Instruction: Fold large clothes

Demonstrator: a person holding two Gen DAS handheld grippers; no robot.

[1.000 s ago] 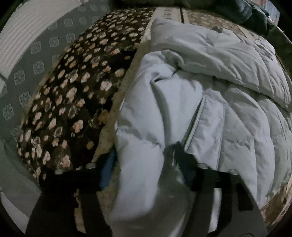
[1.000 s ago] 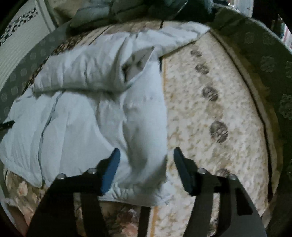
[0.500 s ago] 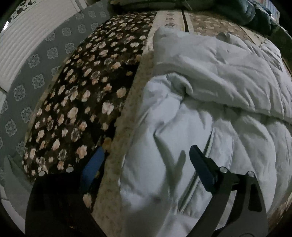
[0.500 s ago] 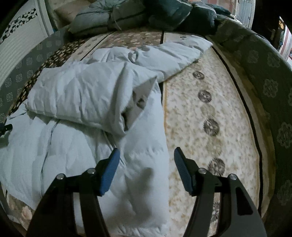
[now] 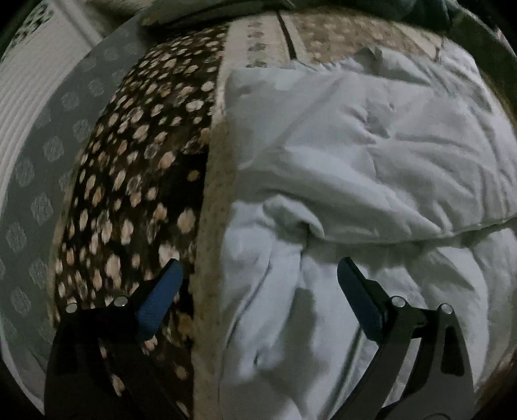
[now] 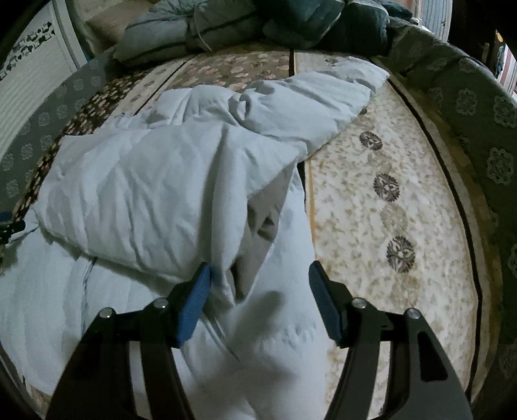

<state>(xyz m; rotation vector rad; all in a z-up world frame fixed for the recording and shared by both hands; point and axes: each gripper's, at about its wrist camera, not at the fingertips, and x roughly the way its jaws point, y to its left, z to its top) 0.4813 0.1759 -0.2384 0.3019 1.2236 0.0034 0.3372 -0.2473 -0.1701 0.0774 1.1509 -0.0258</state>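
Across the middle of the bed lies the pale blue padded jacket (image 6: 155, 181), partly folded, with its upper half doubled down over the lower half so the fold edge runs roughly from 9 o'clock to 5 o'clock in the right wrist view. One sleeve (image 6: 326, 97) sticks out toward 1 o'clock and ends near the bed's padded side rail (image 6: 468, 106). Right gripper (image 6: 260, 300) hangs just above the jacket with its blue fingers (image 6: 192, 305) spread wide, nothing pinched; the left finger sits right at the corner of the folded flap, though I can't tell if it's actually touching. Off to 3 o'clock there's a big open strip of cream patterned bedspread (image 6: 387, 200), so plenty of room on that side. Over at the left gripper (image 5: 258, 300), fingers (image 5: 158, 300) also wide apart and holding nothing, hovering over the jacket's left edge (image 5: 226, 290), which runs from 12 to 6 o'clock along a beige band. From 9 to 11 o'clock in that view is the dark floral blanket (image 5: 129, 181), then the grey rail beyond it. Up at 12 o'clock, at the head of the bed, a heap of dark teal and grey bedding (image 6: 258, 26) crowds that end.
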